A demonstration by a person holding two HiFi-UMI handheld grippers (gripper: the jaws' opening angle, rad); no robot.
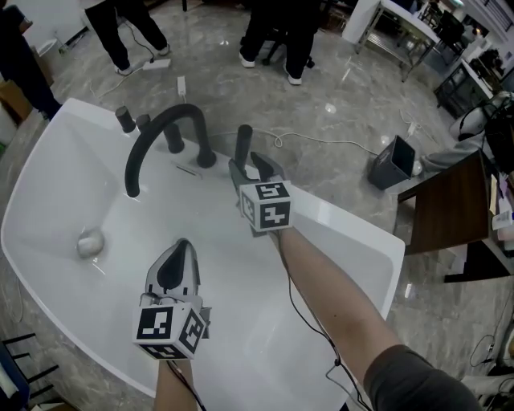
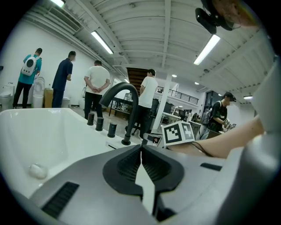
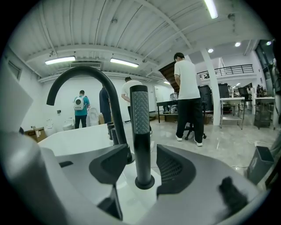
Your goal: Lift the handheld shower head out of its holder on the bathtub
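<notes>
head: steeply down | 2 gripper views: low, apparently near-level | shared: faucet [image 1: 161,120]

Open lab or test hall. Bathtub [image 1: 345,221] stands free on polished stone floor [image 1: 337,104], cable [image 1: 321,143] trailing across. Desks [image 1: 405,24] around edge, people [image 2: 97,83] standing about. Strip lights [image 2: 102,41] on ribbed ceiling, mezzanine railing [image 3: 228,69].
</notes>
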